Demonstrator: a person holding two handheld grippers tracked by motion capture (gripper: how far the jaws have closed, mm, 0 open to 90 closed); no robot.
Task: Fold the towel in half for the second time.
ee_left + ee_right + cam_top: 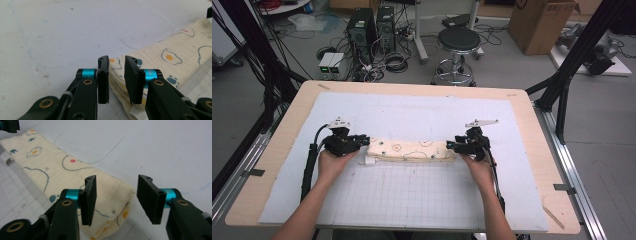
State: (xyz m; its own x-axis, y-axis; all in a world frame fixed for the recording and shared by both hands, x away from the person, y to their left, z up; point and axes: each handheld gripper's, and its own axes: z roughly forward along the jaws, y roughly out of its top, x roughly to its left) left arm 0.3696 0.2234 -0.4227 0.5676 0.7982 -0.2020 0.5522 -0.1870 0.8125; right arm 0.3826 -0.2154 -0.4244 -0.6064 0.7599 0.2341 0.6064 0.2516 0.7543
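Observation:
A folded cream cloth (412, 150) printed with fried eggs lies as a long strip across the middle of the white mat. My left gripper (364, 142) sits at its left end. In the left gripper view the left gripper (117, 60) is open, with a narrow gap between the jaws and the cloth's (175, 55) folded corner just below them, not pinched. At the strip's right end is my right gripper (451, 146). The right gripper (117, 178) stands open wider there, its jaws either side of the cloth's (50, 167) rolled end without pressing on it.
The white mat (412, 110) with a printed grid covers a wooden table (292, 115). Behind the table stand a black stool (458, 40), computer towers (371, 25) with cables, and a cardboard box (542, 22). A black frame post (572, 65) rises at the right.

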